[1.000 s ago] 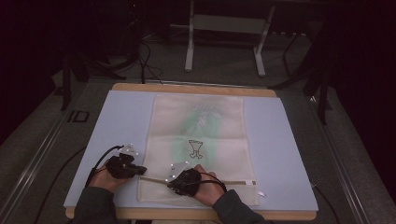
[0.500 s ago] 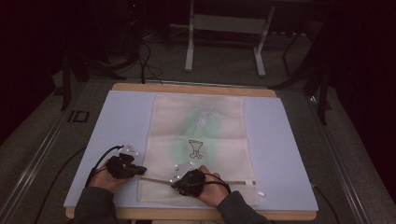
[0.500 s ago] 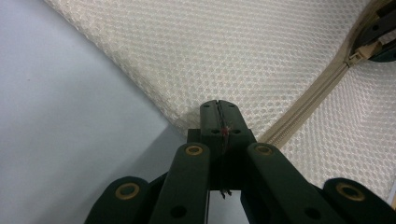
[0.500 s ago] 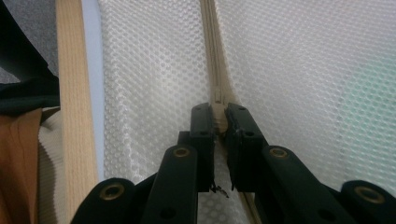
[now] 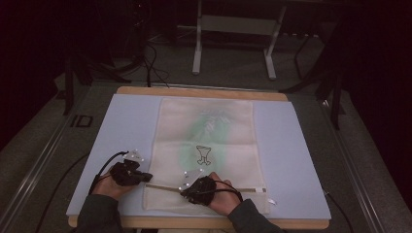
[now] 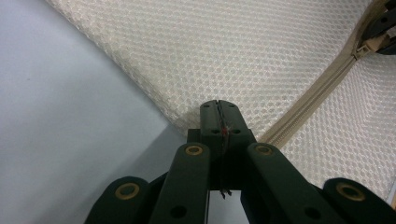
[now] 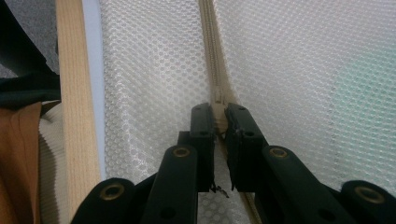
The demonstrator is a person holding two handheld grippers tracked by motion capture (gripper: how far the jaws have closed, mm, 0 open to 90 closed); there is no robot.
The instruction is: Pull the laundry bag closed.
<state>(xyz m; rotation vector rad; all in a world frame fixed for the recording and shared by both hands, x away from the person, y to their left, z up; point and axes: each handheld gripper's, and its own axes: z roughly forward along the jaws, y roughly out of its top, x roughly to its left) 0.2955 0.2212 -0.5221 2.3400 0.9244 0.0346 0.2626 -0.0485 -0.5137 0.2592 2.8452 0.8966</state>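
Dark floor and metal stand legs lie beyond a wooden table topped with a pale blue mat, and on that mat lies a cream mesh bag that serves as the landmark for everything else.

At the bag's near left corner, the left gripper has its jaws pressed together on the edge of the mesh; in the left gripper view the two pads meet with the fabric's corner nipped between them, right beside the end of the zipper. A hand holds this gripper just off the bag's left edge, over the mat.

Along the bag's near end, the right gripper sits on the zipper line. In the right gripper view its jaws are closed on the zipper pull, a tan tab caught between the pads, with the zipper tape running away from them across the mesh. The right hand rests on the bag's near end.

A green print with a small dark figure shows through the bag's middle. Beside the bag's near edge, the right gripper view shows the table's wooden rim.
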